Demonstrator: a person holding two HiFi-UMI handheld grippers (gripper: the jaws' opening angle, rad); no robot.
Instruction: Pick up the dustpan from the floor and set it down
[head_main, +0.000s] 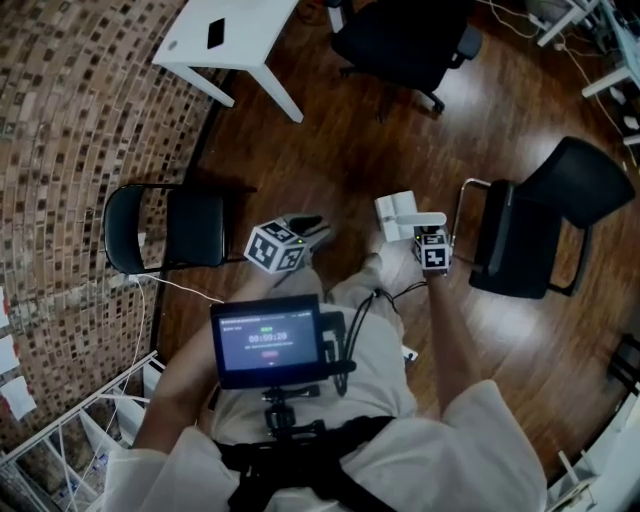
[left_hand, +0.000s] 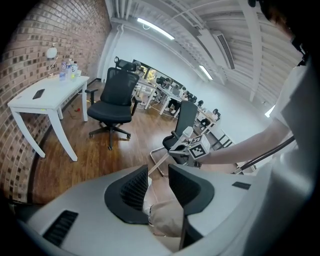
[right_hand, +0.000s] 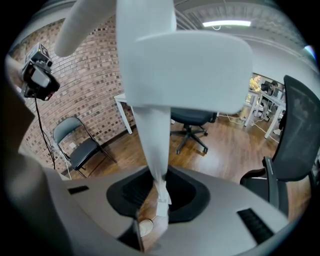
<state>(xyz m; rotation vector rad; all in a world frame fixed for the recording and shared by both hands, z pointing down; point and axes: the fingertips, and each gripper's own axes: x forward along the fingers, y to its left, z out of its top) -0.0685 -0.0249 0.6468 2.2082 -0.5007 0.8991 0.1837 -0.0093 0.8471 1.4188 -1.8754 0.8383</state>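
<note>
the right gripper (right_hand: 159, 195) pinches the white dustpan (head_main: 398, 212) by its thin handle, apparently just above the wooden floor (head_main: 340, 150), ready for setting down; the left gripper (left_hand: 159, 182) hangs spread, empty.

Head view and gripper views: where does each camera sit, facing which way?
Head view: on the person's head, looking down at the floor; arms, both tongs show.
Left gripper view: on the open left tongs, facing the white table.
Right gripper view: on the right tongs, shut on the dustpan, facing the brick wall.
Head and right gripper views share the folding chair.
</note>
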